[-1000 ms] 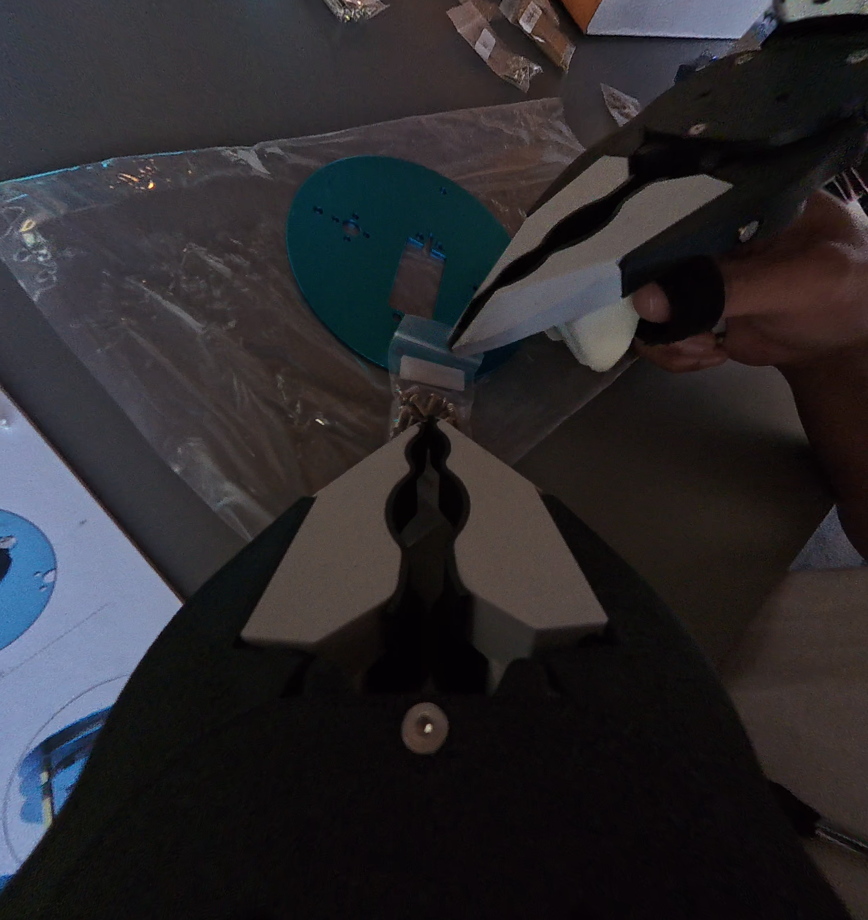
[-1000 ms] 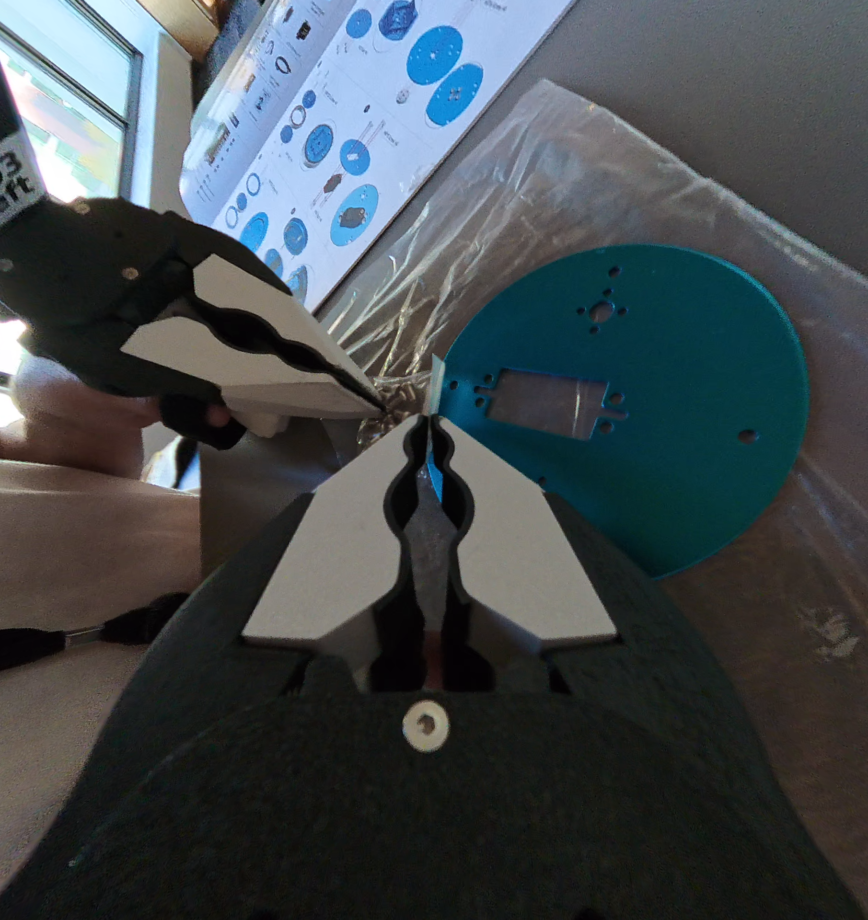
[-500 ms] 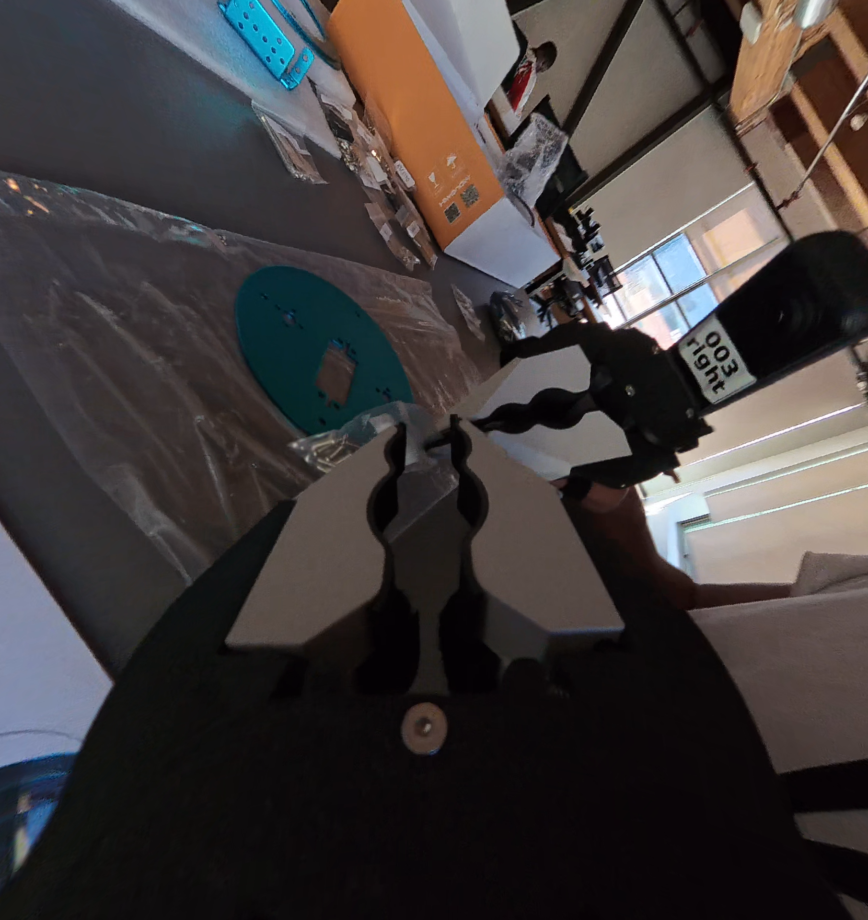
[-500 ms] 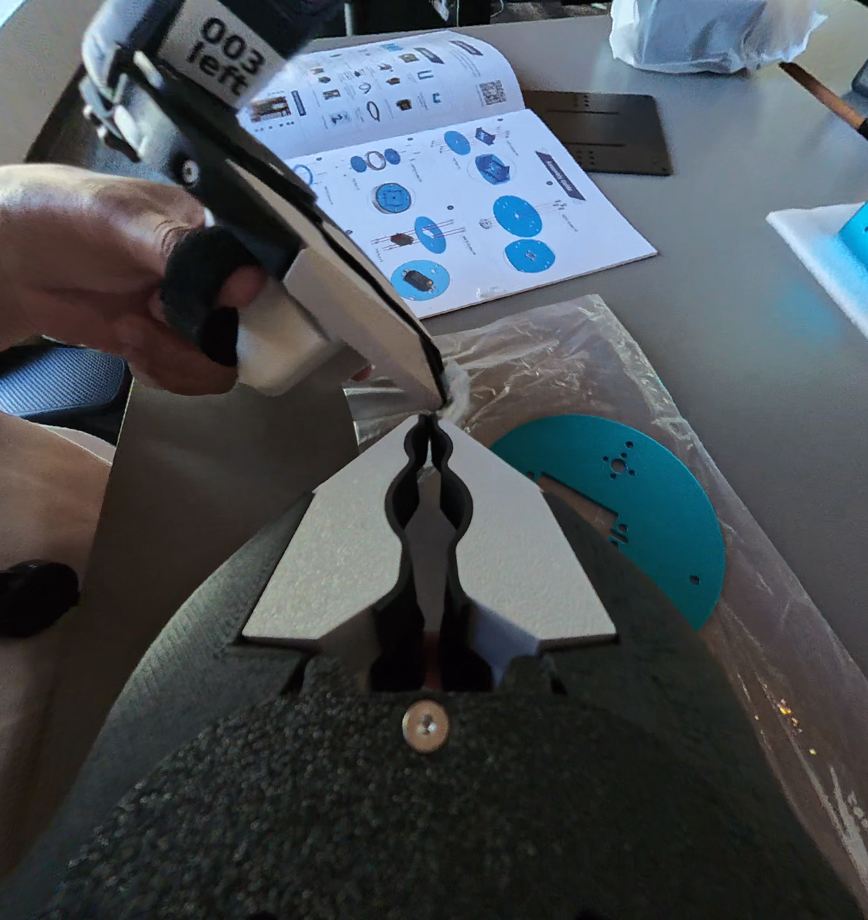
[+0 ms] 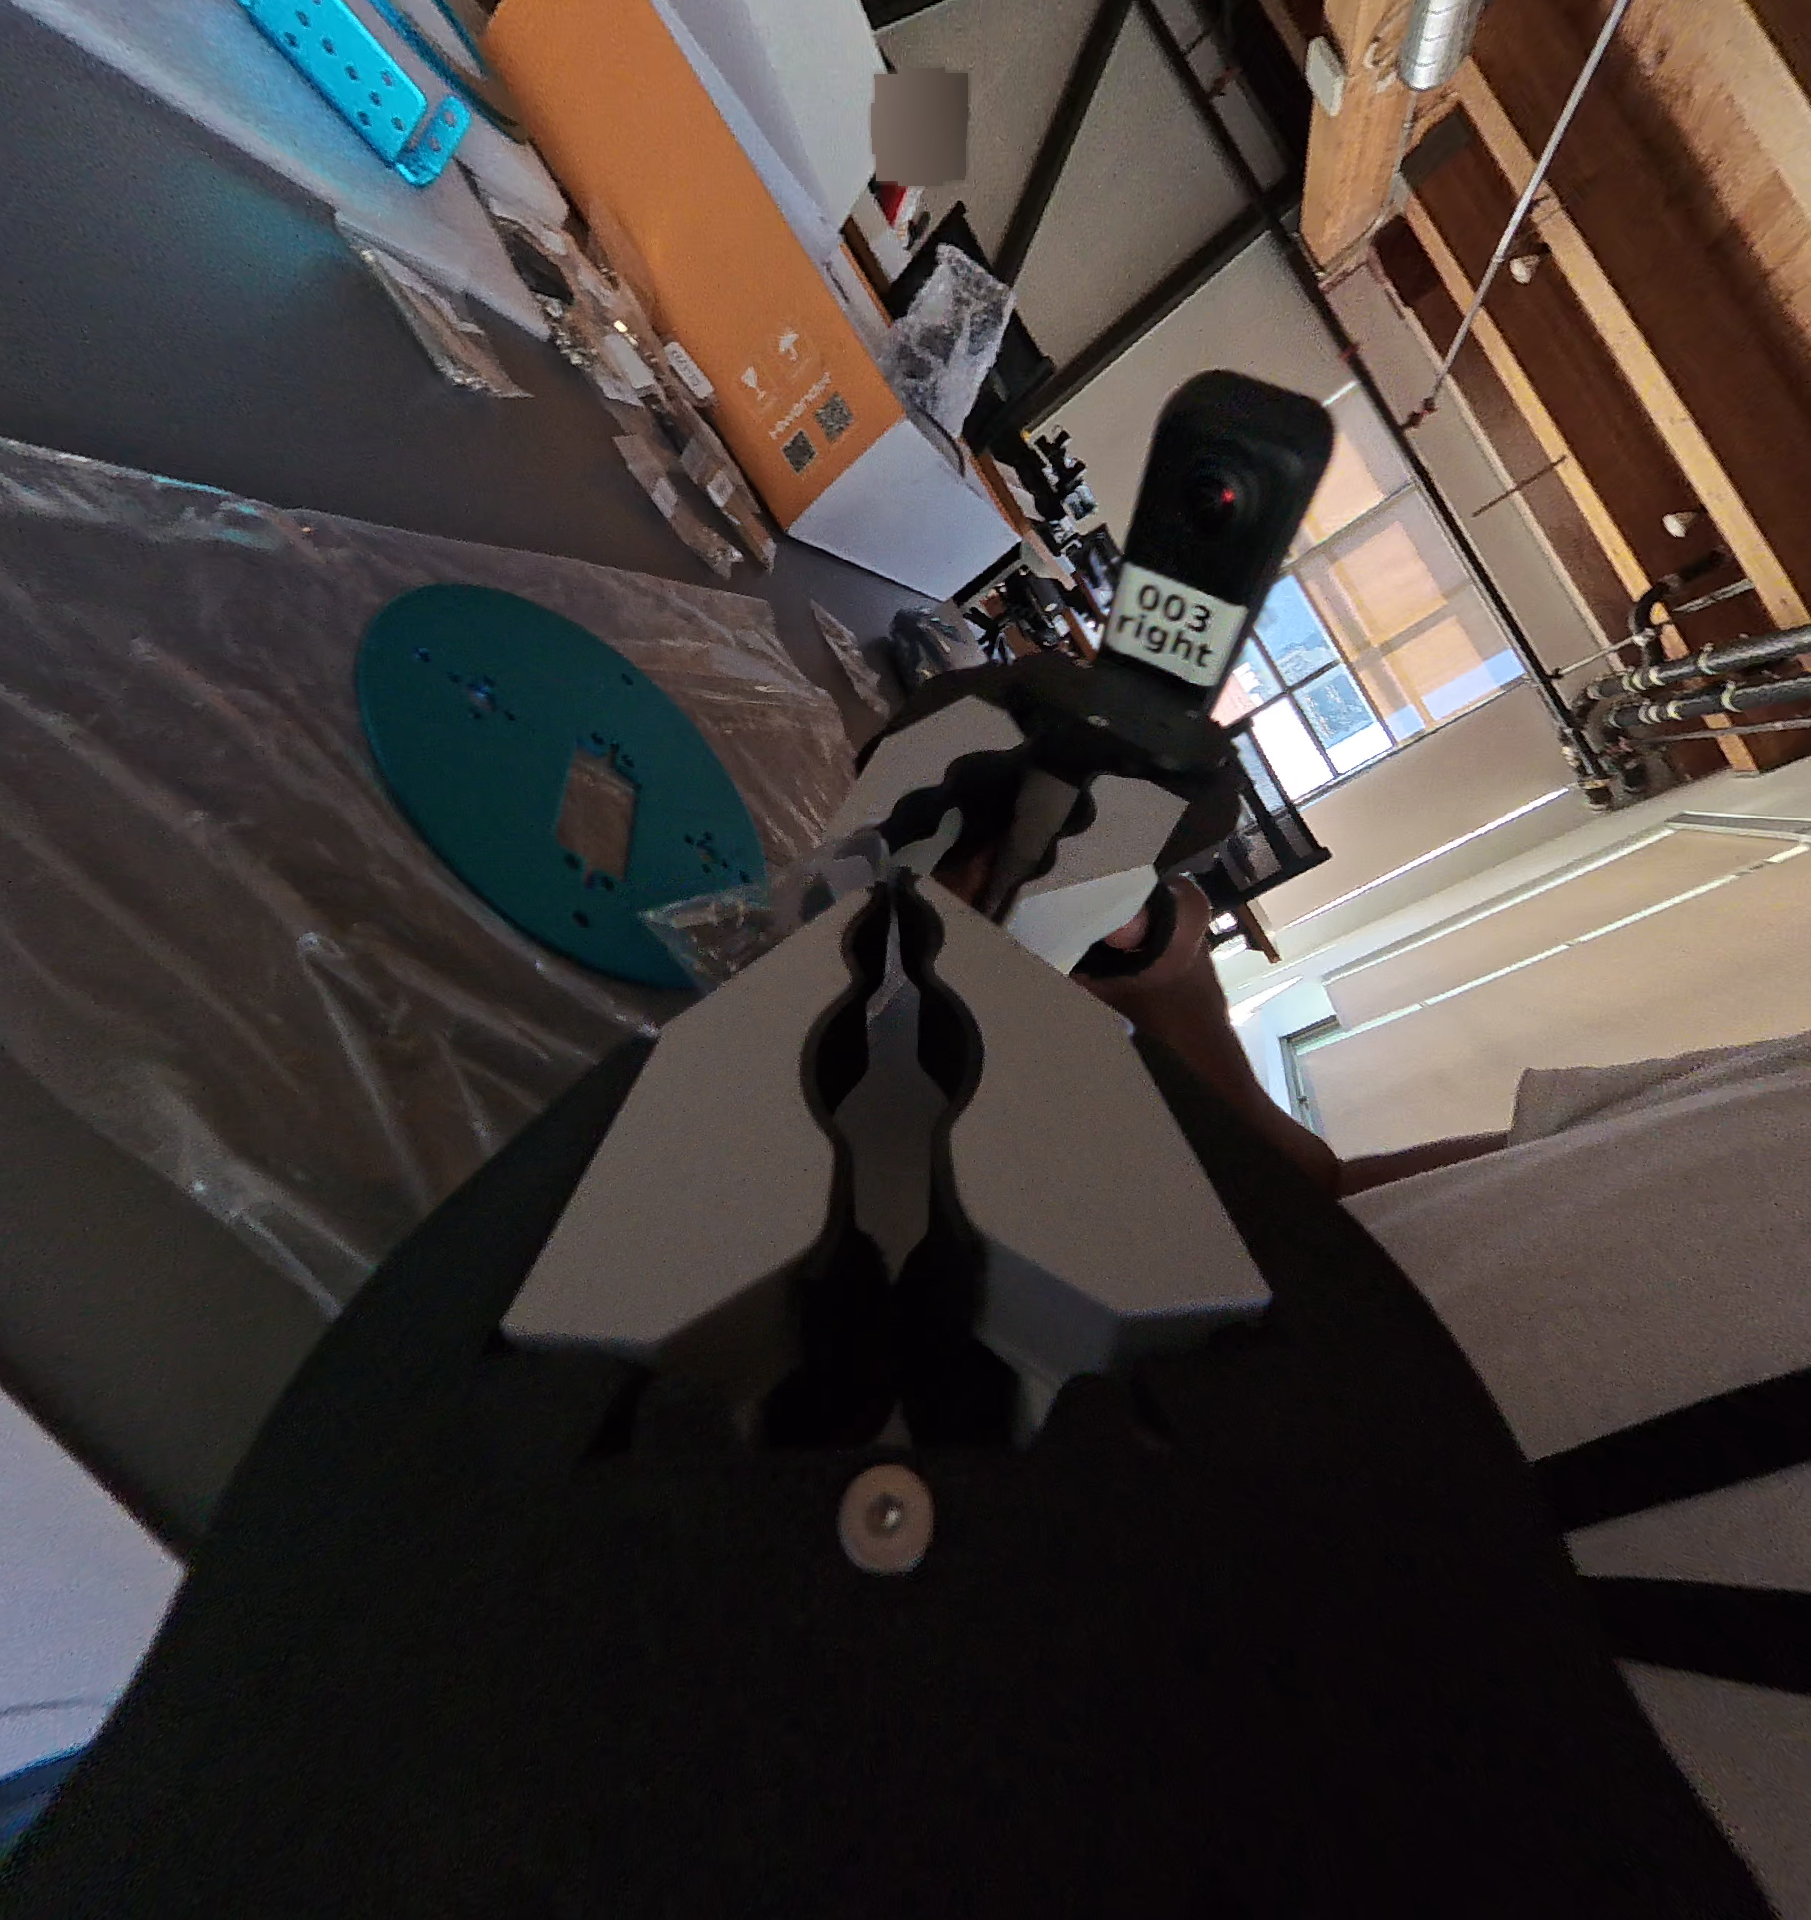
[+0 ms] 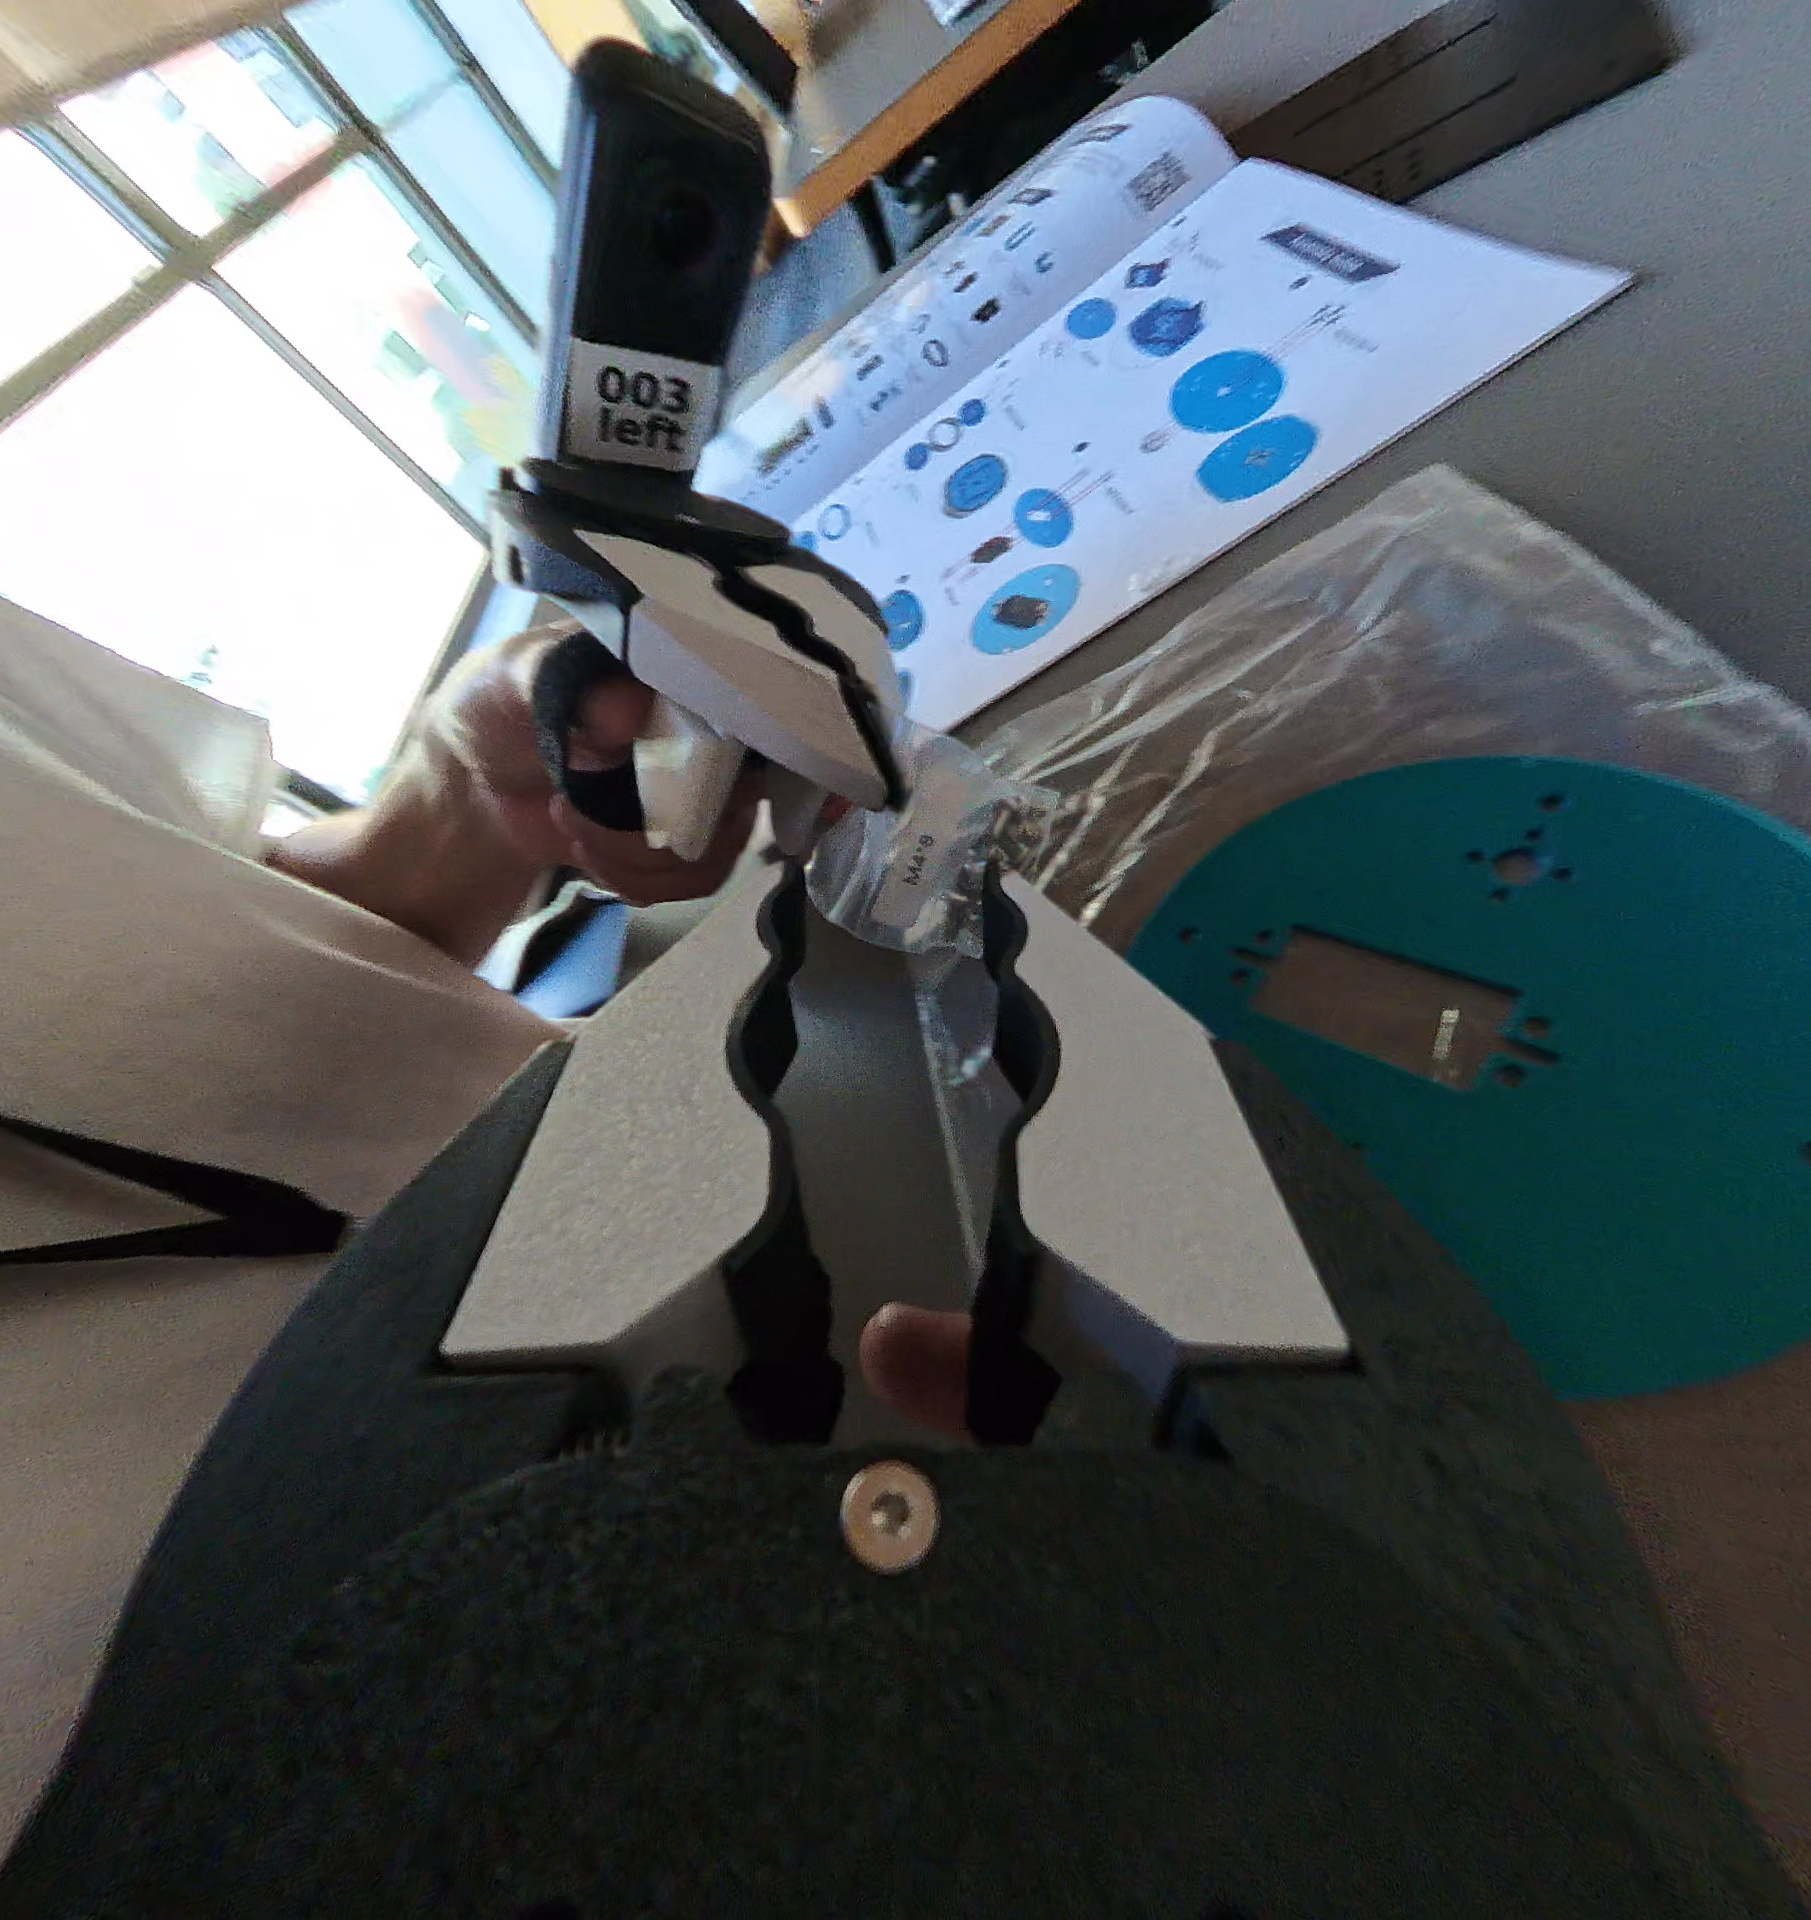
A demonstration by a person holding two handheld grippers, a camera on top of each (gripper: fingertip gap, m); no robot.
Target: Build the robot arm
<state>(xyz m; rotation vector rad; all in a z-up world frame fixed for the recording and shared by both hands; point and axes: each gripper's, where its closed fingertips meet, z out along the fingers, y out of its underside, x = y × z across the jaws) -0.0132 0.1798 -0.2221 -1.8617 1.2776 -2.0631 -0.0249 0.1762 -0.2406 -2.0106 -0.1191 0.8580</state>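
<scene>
Left gripper (image 5: 896,883) had its fingers pinched together on the top edge of a small clear bag (image 6: 927,883) of screws, held up off the table. Right gripper (image 6: 893,888) sat just beside the bag with fingers apart, the bag's lower part lying in the gap between them; couldn't tell whether either finger touched the film.

The bag itself: thin, soft plastic with a white label strip and loose metal screws (image 5: 709,925) bunched at one end. My read is light overall but bottom-heavy, slippery film, easy to tear or swing. Best hold looked like the flat sealed edge or label strip, not the lumpy screw end.

Just beyond the bag, a teal disc (image 6: 1524,1049) with a rectangular cutout and small holes lay flat on a wrinkled clear sheet (image 6: 1400,644) near the table's near edge. Past the sheet, an open manual (image 6: 1140,395) lay toward the window side.

In the left view, farther along the table: more small parts bags (image 5: 693,478), an orange-and-white box (image 5: 735,270), and a blue perforated bracket (image 5: 361,73) toward the far end.
</scene>
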